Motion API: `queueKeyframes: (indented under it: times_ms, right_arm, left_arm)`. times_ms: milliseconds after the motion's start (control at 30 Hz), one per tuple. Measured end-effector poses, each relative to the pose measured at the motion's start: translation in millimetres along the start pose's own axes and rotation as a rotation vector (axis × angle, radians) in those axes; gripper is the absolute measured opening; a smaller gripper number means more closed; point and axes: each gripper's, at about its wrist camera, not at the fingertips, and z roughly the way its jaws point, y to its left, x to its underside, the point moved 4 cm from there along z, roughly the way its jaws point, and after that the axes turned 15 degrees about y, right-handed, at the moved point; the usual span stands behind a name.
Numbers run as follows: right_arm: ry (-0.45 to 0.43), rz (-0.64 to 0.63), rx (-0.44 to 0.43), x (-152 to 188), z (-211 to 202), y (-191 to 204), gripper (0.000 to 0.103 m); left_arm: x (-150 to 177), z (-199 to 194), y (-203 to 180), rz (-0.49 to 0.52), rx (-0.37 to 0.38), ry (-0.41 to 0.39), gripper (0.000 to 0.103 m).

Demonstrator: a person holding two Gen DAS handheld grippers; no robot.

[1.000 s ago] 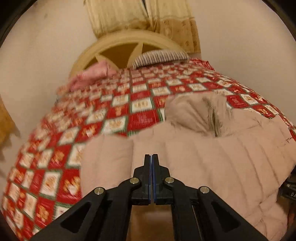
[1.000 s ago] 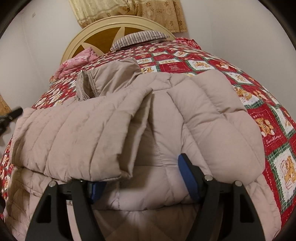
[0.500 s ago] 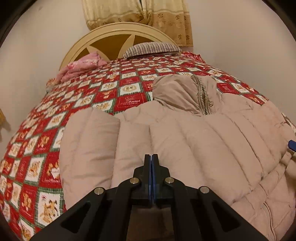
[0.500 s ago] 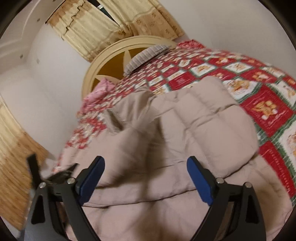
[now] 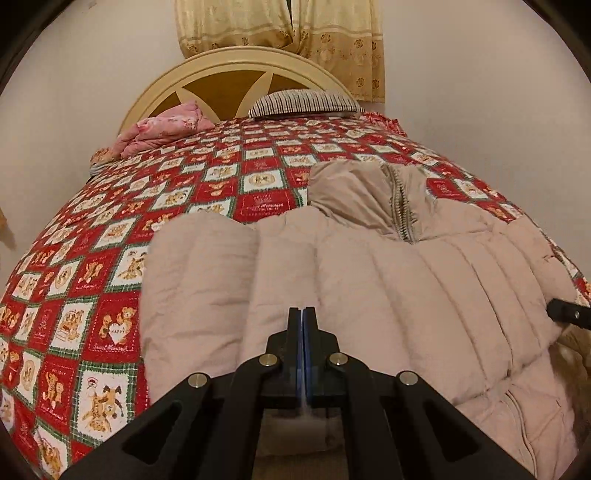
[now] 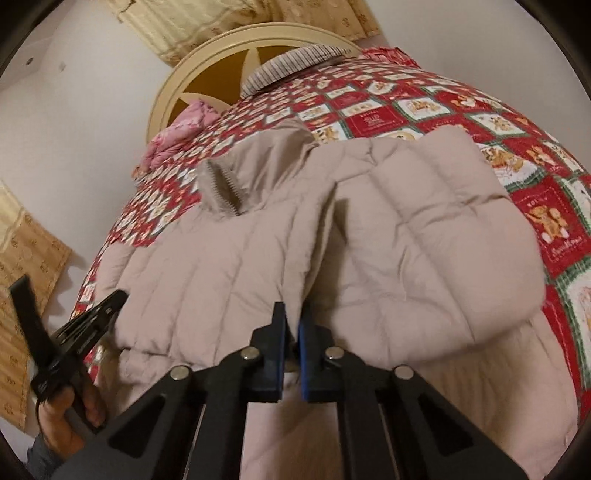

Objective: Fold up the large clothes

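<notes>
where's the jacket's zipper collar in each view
Left wrist: the zipper collar sits right of centre in the upper middle, above the shut left gripper.
Right wrist: the collar is left of centre in the upper middle, up and left of the right gripper.
Shared landmark: the striped pillow against the headboard, at the top of both views.

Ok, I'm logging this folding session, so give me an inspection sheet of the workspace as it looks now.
Surface: bed with red patchwork quilt.
Job's things: beige puffer jacket lying on the quilt, sleeves folded in, collar toward the headboard.
Clutter: striped pillow, pink blanket at the headboard.
Grippers: left gripper shut, nothing seen between its fingers; right gripper shut on a jacket fold.
Cables: nothing seen.
Surroundings: pale walls, yellow curtain.
</notes>
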Motion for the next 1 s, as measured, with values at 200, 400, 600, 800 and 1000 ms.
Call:
queueKeyframes:
  times_ms: [200, 400, 600, 800, 1000]
  right_arm:
    - [0.026, -0.020, 0.207, 3, 7, -20, 0.024]
    - [-0.201, 0.002, 0.254, -11, -53, -2, 0.071]
    - [-0.144, -0.052, 0.134, -45, 0, 25, 0.071]
    - [-0.053, -0.095, 0.165, -25, 47, 18, 0.071]
    - [-0.036, -0.116, 0.185, -19, 57, 17, 0.071]
  left_arm:
    - [-16, -11, -1, -0.012, 0.009, -0.020, 0.001]
    - [-39, -12, -12, 0.012, 0.002, -0.064, 0.001]
    - [-33, 51, -8, -0.022, -0.041, 0.084, 0.001]
    - [-22, 67, -3, -0.047, -0.003, 0.088, 0.001]
    - [-19, 74, -1, -0.059, 0.003, 0.095, 0.001]
